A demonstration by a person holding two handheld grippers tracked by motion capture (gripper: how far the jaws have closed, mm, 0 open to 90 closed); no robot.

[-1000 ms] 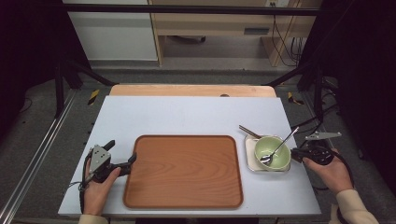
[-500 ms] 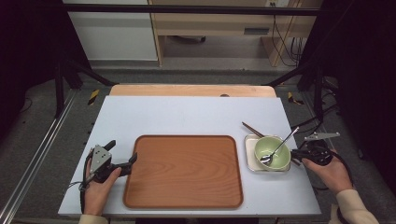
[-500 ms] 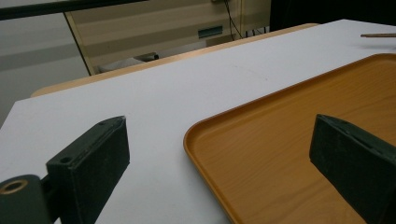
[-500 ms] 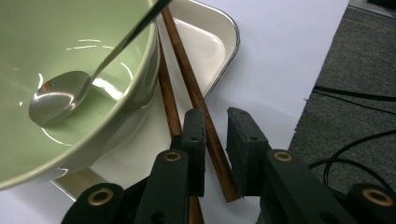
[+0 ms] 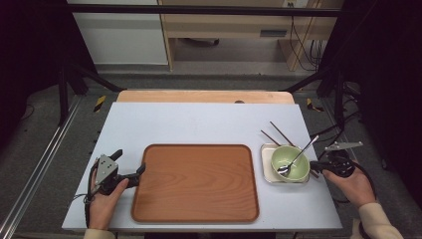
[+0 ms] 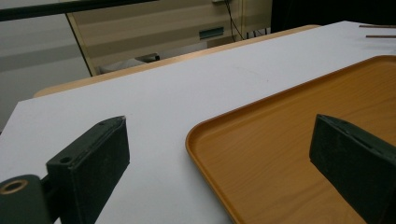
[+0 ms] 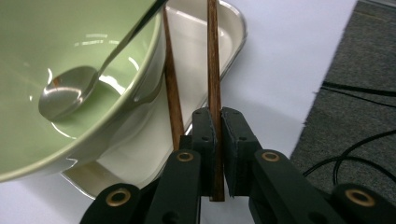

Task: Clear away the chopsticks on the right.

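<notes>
A brown wooden tray (image 5: 196, 181) lies at the front middle of the white table. My left gripper (image 5: 130, 162) is open at the tray's near-left corner. One jaw stands over the table and the other over the tray (image 6: 289, 140). At the right, a green bowl (image 5: 288, 162) with a metal spoon (image 5: 298, 157) sits in a white dish (image 5: 267, 172). My right gripper (image 7: 218, 116) has just been closing and is shut on a brown chopstick (image 7: 214, 70). That chopstick lies over the dish rim (image 7: 236, 42). A second chopstick (image 7: 172, 88) lies beside it, against the bowl.
The chopsticks' far ends (image 5: 281, 133) stick out behind the bowl. The table's right edge runs close to my right hand, with cables (image 5: 343, 127) and dark floor beyond. A wooden strip (image 5: 204, 96) borders the table's far edge.
The chopsticks' far ends behind the bowl have shifted a little. Both hands stay where they were.
</notes>
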